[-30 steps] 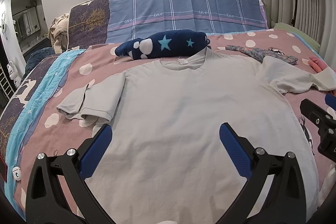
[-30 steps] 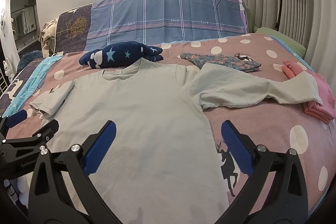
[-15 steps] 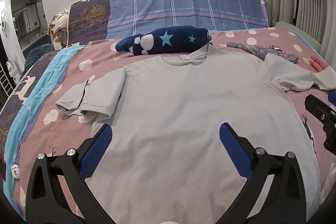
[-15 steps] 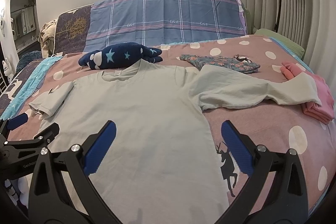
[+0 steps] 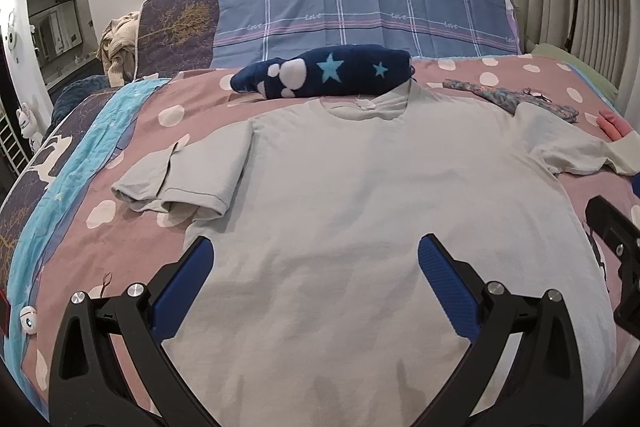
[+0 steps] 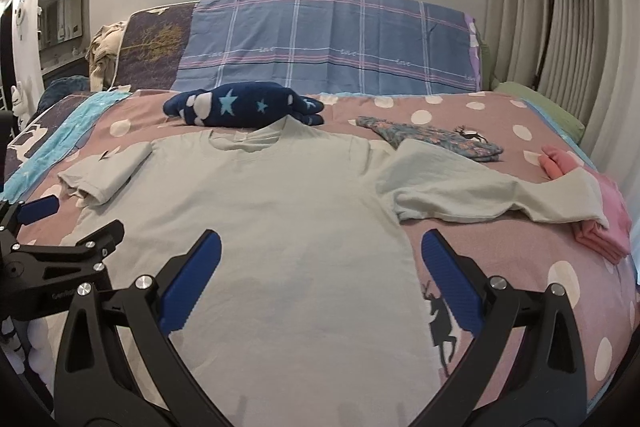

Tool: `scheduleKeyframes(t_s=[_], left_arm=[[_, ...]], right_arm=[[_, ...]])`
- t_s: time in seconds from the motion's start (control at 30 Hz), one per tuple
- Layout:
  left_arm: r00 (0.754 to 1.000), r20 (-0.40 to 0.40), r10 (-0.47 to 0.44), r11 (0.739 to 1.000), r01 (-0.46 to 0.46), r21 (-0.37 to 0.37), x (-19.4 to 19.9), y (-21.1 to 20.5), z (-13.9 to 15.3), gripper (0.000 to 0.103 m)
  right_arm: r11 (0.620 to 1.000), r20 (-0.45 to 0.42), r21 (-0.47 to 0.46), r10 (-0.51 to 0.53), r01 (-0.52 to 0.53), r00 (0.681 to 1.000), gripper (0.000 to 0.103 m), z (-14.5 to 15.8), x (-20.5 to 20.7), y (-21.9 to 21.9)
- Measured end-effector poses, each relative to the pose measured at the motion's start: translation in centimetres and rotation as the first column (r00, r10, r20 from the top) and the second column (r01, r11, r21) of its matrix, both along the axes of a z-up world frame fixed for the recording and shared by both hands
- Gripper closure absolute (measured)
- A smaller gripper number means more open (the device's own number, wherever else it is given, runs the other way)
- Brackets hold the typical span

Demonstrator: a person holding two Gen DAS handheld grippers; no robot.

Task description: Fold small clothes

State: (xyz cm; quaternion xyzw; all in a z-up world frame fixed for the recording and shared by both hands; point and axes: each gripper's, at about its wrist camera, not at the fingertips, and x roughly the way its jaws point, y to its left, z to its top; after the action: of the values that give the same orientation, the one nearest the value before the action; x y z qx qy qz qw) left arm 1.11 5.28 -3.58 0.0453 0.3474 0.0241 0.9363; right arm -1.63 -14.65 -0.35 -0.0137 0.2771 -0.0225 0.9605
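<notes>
A pale grey short-sleeved cotton T-shirt point(image 5: 360, 195) lies spread face-up across a dusty-pink bedspread with white polka dots point(image 6: 532, 267), its collar touching a rolled navy fleece item with stars and white paw prints point(image 5: 328, 71) near the blue plaid pillow point(image 6: 328, 43) at the head of the bed. The left gripper point(image 5: 316, 271), with its blue-padded fingers point(image 5: 184, 287) spread wide and holding nothing, hovers over the shirt's lower body; the right gripper point(image 6: 320, 263) is likewise splayed apart and empty, poised over the garment's right half close to the side seam. The shirt's left sleeve point(image 5: 176, 179) sits crumpled and partly doubled on itself, while the right sleeve point(image 6: 480, 199) stretches outward, its cuff resting on a folded stack of pink fabric point(image 6: 600, 211). A folded floral-patterned cloth point(image 6: 432, 139) lies just beyond that sleeve. Judging by the flat, unfolded layout, the task appears to be at its opening step: the shirt is laid out but no fold has been made. The next move likely calls for each tool to descend and pinch an edge, probably at a sleeve or shoulder and the hem on one side, then carry that side toward the centre line. The rumpled left sleeve may need smoothing first, and the right cuff must be lifted clear of the pink stack without dragging it along.
</notes>
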Motion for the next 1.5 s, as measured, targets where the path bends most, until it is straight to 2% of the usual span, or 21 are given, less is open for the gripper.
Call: scheduleKeyframes(t_s=[0.63, 0.83, 1.03, 1.17, 1.3, 1.4, 1.5], left_arm=[[0.999, -0.017, 0.048, 0.998, -0.049, -0.035, 0.5, 2.5, -0.6, 0.001], [0.997, -0.04, 0.068, 0.996, -0.07, -0.057, 0.9, 3.7, -1.4, 0.001], [0.997, -0.032, 0.077, 0.995, -0.079, -0.062, 1.0, 4.4, -1.7, 0.001], [0.995, -0.036, 0.098, 0.993, -0.1, -0.061, 1.4, 5.3, -1.9, 0.007], [0.992, -0.048, 0.116, 0.989, -0.12, -0.088, 1.7, 6.8, -2.1, 0.014], [0.991, -0.045, 0.122, 0.989, -0.125, -0.077, 1.7, 7.3, -2.2, 0.016], [0.992, -0.04, 0.119, 0.988, -0.122, -0.094, 1.9, 8.0, -2.2, 0.019]], right_arm=[[0.998, -0.02, -0.039, 0.038, -0.039, 0.999, 0.002, -0.6, 0.7, 2.3], [0.999, -0.012, -0.007, 0.038, -0.039, 0.999, 0.002, -0.9, 0.8, 2.1], [1.0, -0.041, -0.004, 0.022, -0.022, 0.999, 0.002, -1.4, 1.6, 2.0], [1.0, -0.047, -0.009, 0.028, -0.029, 0.998, 0.002, -1.4, 2.0, 2.1], [0.998, -0.06, -0.055, 0.03, -0.033, 0.998, 0.014, -1.5, 2.5, 2.4], [0.998, -0.093, -0.045, 0.035, -0.039, 0.995, 0.02, -1.8, 3.3, 2.4], [0.999, -0.109, -0.035, 0.036, -0.04, 0.993, 0.022, -2.0, 3.7, 2.5]])
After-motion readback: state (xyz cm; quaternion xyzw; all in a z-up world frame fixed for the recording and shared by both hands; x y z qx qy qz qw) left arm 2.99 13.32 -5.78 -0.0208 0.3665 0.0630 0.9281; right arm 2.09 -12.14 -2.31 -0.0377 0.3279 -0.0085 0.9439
